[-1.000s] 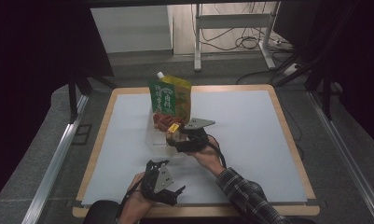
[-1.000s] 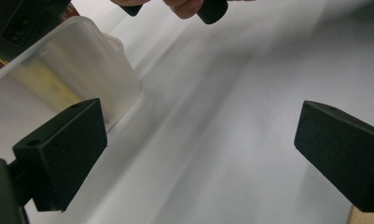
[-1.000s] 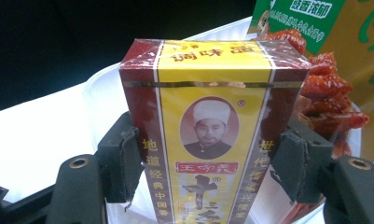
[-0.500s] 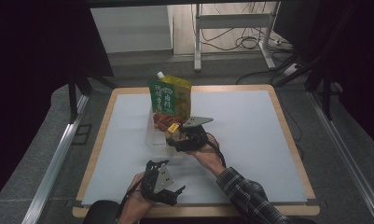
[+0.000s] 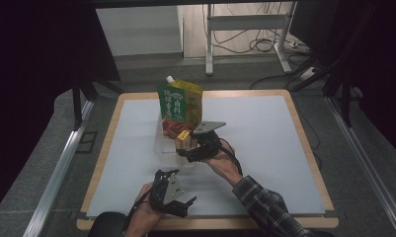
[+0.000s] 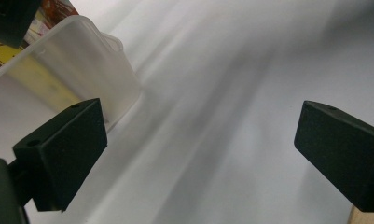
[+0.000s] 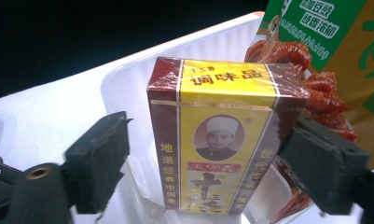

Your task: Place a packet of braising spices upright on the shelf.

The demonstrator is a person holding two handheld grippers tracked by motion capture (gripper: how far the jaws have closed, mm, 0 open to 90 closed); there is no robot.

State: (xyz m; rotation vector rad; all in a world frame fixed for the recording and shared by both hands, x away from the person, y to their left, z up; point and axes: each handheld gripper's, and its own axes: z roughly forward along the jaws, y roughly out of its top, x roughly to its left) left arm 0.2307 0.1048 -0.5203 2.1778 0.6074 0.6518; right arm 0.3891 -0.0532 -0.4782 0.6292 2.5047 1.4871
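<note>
The right gripper (image 5: 185, 146) is at the clear tub (image 5: 167, 143) near the middle of the bench (image 5: 264, 143). Its jaws have just been opening. In the right gripper view they flank the spice box (image 7: 222, 135), with a clear gap on the left side and the right pad close to, but apparently not pressing, the box edge. The box is therefore judged released rather than gripped.

The box stands upright inside the tub, its printed face toward the right gripper camera. It probably stands this way so that it fits the narrow space left in the tub and stays readable. Beside it, in the same tub, lies a red snack pack (image 7: 315, 88). The green pouch (image 5: 179, 102) stands upright at the far side, in or just behind the tub; which cannot be told. It likely acts as a back stop for the smaller items.

The left gripper (image 5: 178, 197) rests near the front edge of the bench, well apart from the tub. Its jaws are wide open with nothing between them; in the left gripper view a corner of the tub (image 6: 82, 70) lies beyond its left jaw. This position keeps it out of the working area.

Judgement: placement of the box is complete or nearly so. The next move calls for a straight withdrawal of the right gripper, as a sideways drag could tip the box.
</note>
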